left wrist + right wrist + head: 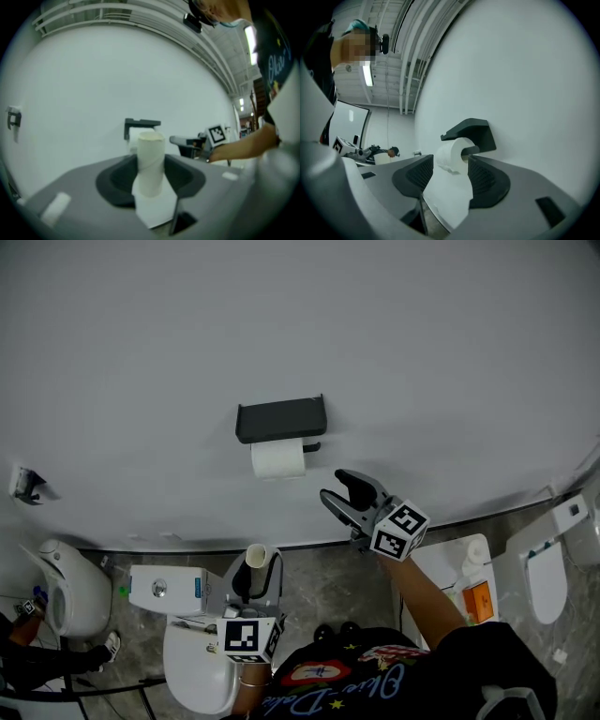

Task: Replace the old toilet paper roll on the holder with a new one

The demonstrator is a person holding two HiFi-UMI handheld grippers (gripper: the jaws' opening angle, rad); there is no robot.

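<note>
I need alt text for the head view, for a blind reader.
Seen from above, the open right gripper points toward a toilet paper roll on a black wall holder. Lower down, the left gripper grips an empty cardboard tube upright.

The holder [280, 418] roofs over the roll [277, 460], barring approach from above; left of, below and before the holder, space lies open.

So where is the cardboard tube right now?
Head view, low and left of centre: the tube stands upright in the left gripper, which is shut on it, below the wall holder.
</note>
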